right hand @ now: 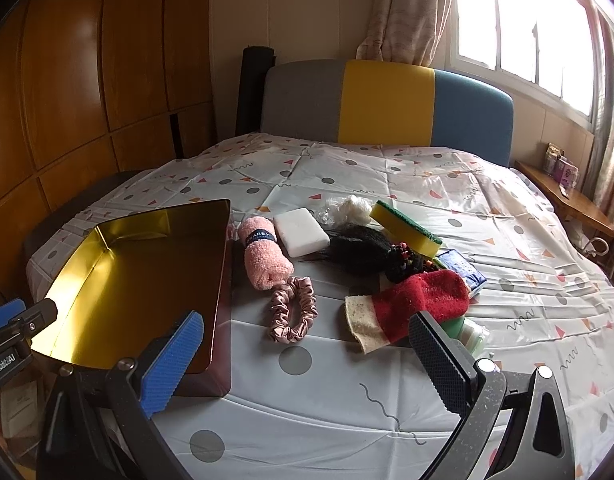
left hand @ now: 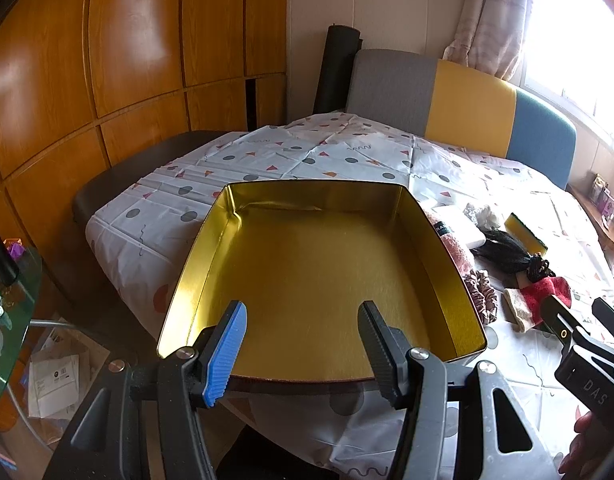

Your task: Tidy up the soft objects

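An empty gold-lined tin box [left hand: 439, 248] [right hand: 223, 280] sits at the near left corner of the bed. My left gripper [left hand: 303, 344] is open over its near rim, holding nothing. My right gripper [right hand: 307, 356] is open and empty above the bedsheet, just short of a pink scrunchie [right hand: 293, 310] and a red sock [right hand: 419, 300]. Right of the box lie a rolled pink towel [right hand: 263, 256], a white sponge block [right hand: 301, 232], a black wig [right hand: 355, 248], a yellow-green sponge [right hand: 403, 226] and a white fluffy item [right hand: 349, 208]. The sock [left hand: 543, 296] and scrunchie [left hand: 483, 296] also show in the left wrist view.
The bed has a patterned sheet [right hand: 387, 400] and a grey, yellow and blue headboard [right hand: 387, 100]. A blue packet [right hand: 463, 270] and a green bottle [right hand: 471, 334] lie by the sock. A wooden wardrobe [left hand: 107, 60] stands left, a glass side table [left hand: 11, 320] near left, a wooden shelf [right hand: 567, 196] right.
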A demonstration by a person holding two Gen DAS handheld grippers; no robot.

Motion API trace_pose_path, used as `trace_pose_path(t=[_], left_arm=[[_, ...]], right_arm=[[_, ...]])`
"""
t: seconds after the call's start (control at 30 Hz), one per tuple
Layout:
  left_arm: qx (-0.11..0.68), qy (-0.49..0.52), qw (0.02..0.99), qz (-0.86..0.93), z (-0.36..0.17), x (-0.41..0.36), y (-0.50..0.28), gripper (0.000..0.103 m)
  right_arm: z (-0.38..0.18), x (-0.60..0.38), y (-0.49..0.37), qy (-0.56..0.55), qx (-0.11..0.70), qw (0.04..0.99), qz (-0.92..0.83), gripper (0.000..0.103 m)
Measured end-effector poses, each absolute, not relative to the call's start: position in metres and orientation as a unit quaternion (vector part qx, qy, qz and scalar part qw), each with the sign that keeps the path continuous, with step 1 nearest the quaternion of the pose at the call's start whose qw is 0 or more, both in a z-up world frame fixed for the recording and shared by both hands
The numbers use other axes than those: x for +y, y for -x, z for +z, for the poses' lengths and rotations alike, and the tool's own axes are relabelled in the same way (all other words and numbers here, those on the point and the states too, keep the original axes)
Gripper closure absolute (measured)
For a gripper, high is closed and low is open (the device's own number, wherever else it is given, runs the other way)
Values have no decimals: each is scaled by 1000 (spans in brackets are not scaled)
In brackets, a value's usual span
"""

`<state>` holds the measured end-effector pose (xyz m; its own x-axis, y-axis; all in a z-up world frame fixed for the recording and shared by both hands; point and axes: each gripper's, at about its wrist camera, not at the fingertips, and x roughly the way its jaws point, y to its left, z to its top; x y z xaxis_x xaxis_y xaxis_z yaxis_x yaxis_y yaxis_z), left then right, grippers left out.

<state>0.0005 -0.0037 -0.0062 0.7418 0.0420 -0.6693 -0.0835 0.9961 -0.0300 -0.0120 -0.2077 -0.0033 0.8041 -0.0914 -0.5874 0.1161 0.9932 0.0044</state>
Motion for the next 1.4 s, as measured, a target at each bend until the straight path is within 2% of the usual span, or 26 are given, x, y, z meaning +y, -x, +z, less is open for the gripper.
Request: trace_pose_path(t=[1.4], left_arm=[[372,15,928,23,-10,-10,-2,44]], right_arm=[[-3,-215,13,-25,308,949,-53,0]])
